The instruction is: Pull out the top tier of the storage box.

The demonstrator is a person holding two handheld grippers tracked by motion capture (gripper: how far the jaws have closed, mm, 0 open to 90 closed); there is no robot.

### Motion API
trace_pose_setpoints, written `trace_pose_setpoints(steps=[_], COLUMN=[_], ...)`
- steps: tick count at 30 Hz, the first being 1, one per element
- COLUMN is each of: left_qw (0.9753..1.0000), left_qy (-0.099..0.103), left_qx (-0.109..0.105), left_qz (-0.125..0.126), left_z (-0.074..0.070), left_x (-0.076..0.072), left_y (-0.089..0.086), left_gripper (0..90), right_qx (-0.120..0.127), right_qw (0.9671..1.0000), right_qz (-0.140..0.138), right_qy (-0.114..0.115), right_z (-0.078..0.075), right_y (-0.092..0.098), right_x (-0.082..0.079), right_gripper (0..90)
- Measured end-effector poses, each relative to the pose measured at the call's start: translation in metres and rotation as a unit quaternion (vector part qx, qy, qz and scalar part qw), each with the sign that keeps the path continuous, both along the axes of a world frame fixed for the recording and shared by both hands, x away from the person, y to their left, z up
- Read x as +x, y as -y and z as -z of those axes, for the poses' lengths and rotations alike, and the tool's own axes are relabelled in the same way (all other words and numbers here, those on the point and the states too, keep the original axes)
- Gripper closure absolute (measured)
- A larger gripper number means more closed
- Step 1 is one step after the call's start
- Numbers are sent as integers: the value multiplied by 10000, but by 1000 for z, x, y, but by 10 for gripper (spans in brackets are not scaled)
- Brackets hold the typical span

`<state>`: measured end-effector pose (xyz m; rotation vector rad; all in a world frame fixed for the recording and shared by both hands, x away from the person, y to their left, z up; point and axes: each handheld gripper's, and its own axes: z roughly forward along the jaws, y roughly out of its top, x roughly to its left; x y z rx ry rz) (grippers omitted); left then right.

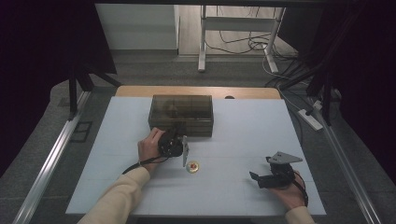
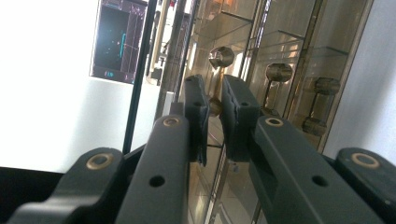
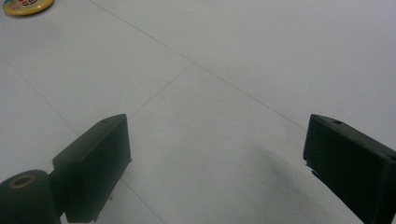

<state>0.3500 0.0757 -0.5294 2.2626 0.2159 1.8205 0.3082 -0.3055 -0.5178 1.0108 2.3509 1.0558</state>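
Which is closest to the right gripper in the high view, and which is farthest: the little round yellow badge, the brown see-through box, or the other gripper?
From the right gripper, nearest first:
1. Yellow badge, on the mat to its left.
2. Left gripper, farther left, at the box's front.
3. Brown see-through box, up at the far middle of the mat.

A white-legged frame (image 1: pixel 203 44) is seen beyond the table (image 1: pixel 243 140), with loose cables (image 1: pixel 247 44) lying on the floor. A power strip (image 1: pixel 310 119) is seen at right.
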Motion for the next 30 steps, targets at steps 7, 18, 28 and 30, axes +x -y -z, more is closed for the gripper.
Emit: trace_pose_setpoints(steps=[7,18,28,30], left_qw=[10000,10000,9999,9998], left_qy=[14,37,95,101], left_qx=[-11,-31,-1,7], left_qz=[40,81,137,149], left_z=[1,2,2,2], left_x=[-1,1,1,0], left_y=[-2,-3,-4,-4], left_gripper=[806,787,806,809], right_qx=[1,1,6,12], right_qw=[10000,10000,10000,10000], right_qz=[-21,1,7,-8], right_qy=[-24,-2,-2,-22], right_z=[0,0,0,0], right_y=[0,0,0,0], right_x=[0,0,0,0], right_gripper=[73,73,73,73])
